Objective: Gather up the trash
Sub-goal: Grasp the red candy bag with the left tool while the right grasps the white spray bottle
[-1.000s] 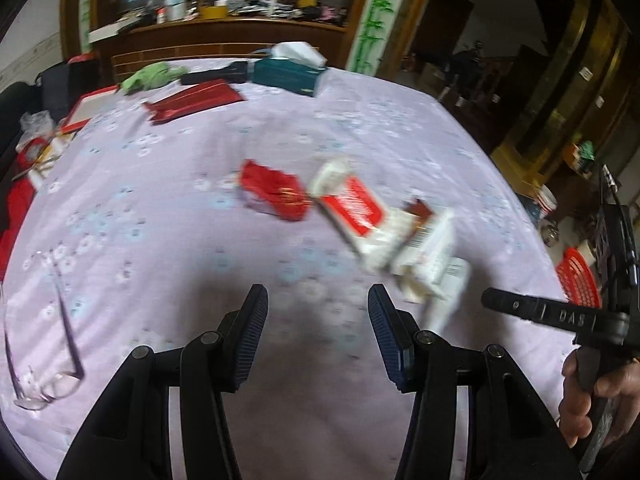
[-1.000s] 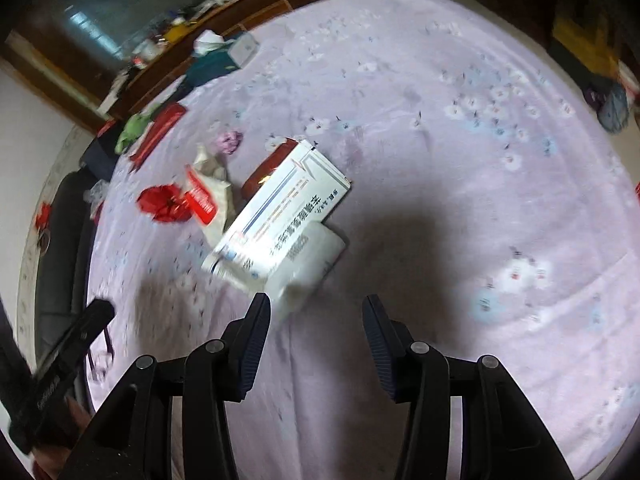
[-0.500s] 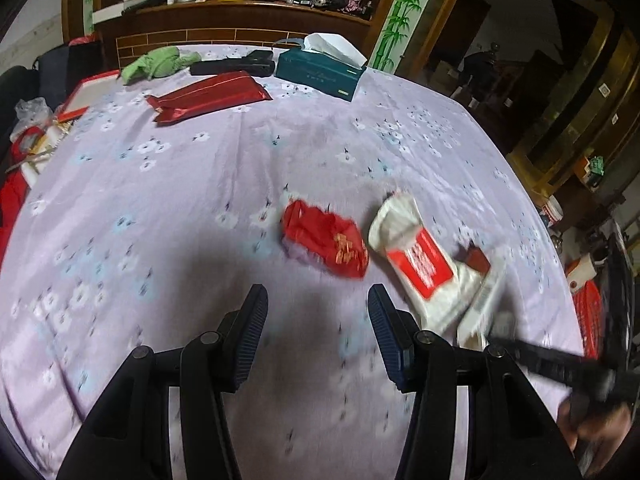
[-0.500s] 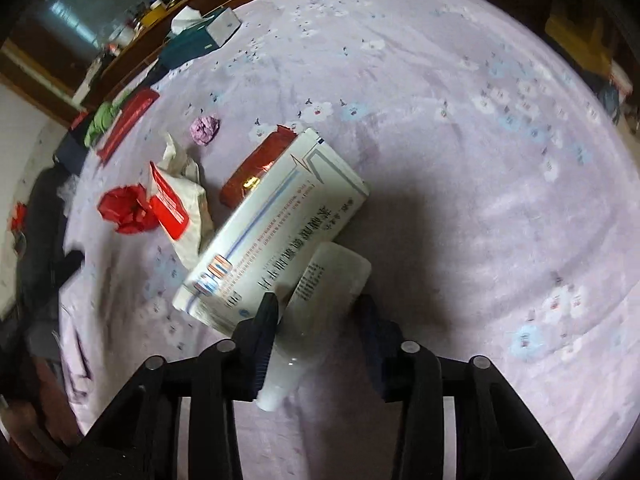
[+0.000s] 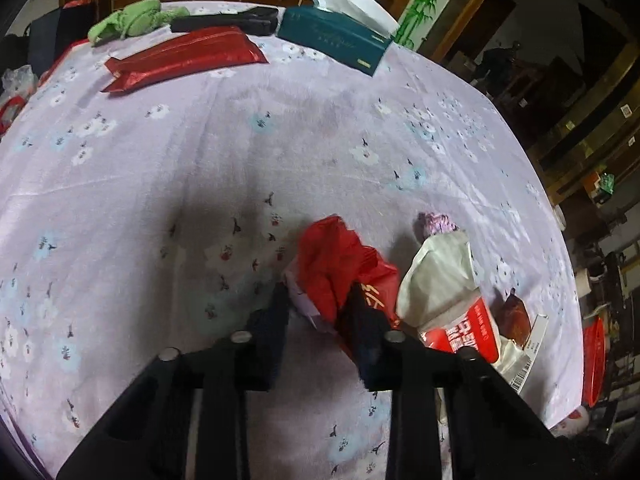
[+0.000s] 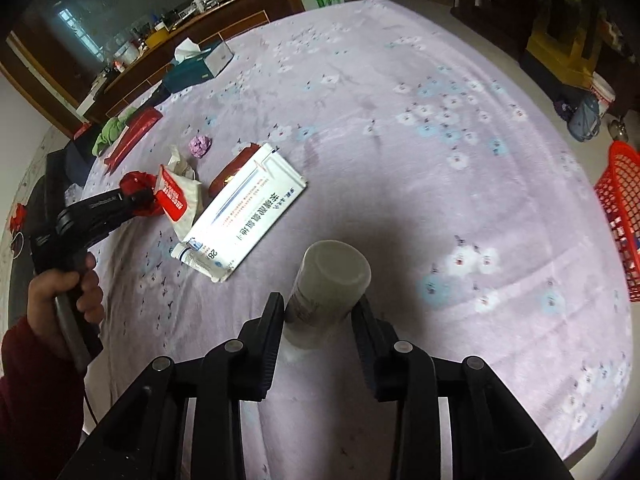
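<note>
Basket (image 6: 624, 216) sits at two o'clock from my right gripper (image 6: 320, 312), clamped on the white bottle (image 6: 330, 280) (left gripper (image 5: 320, 308) pinches the red wrapper (image 5: 336, 260)).

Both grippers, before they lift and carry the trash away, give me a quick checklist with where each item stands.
1. Right gripper shut on the white bottle: ok, a finger on each side.
2. Bottle clear of the medicine box: ok, apart.
3. Left gripper shut on the red wrapper: ok, wrapper bunched between the fingers.
4. Tablecloth free of the left fingers: cannot tell, a lilac fold shows beside the wrapper.
5. White packet clear of the wrapper: not ok, it lies against it.
6. Red basket in view: ok, beyond the table edge.
</note>
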`<state>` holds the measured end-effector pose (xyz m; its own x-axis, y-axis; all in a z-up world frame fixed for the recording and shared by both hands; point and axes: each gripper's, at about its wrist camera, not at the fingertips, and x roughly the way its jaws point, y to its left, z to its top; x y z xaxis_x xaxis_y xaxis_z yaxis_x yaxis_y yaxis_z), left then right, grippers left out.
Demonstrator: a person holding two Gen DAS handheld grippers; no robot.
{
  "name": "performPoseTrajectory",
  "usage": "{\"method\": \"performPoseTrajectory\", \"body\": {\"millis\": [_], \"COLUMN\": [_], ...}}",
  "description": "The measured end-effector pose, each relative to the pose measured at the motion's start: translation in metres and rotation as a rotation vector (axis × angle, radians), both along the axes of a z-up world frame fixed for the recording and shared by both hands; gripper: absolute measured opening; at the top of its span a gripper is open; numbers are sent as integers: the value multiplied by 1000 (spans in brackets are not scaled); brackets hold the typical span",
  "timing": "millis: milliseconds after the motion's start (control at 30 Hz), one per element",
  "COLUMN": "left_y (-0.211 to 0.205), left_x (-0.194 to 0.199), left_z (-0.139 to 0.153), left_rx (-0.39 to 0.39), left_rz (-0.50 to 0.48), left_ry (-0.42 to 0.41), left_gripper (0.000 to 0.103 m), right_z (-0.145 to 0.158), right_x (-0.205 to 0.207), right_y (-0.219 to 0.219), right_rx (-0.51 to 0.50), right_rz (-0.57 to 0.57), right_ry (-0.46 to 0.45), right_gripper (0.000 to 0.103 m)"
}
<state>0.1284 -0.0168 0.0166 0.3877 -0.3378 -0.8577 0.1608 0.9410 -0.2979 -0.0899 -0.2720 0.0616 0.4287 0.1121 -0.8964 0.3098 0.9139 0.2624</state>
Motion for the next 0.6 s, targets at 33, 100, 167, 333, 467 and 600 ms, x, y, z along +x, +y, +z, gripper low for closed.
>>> {"method": "performPoseTrajectory", "body": {"millis": [33, 100, 167, 333, 467, 600], "left_y": [0, -3, -6, -14, -23, -40], "left_x": [-2, -13, -27, -76, -119, -150], "left_z": [1, 5, 15, 48, 70, 84], "left_rx": [6, 12, 27, 39, 37, 38], "left_rz": [1, -11, -27, -70, -99, -130], "left_ry": [-9, -36, -76, -199, -248, -279], "left_gripper": [20, 19, 19, 19, 19, 19], "right_z": [2, 5, 7, 10, 9, 15], "right_x": [-2, -6, -10, -18, -18, -26], "right_y": [0, 1, 2, 5, 1, -6], "right_rx": [-5, -13, -24, -27, 1, 5], "right_rz": [-1, 3, 9, 33, 56, 90], "right_ry": [-4, -14, -21, -54, -58, -88], "right_gripper": [36, 35, 35, 35, 34, 34]}}
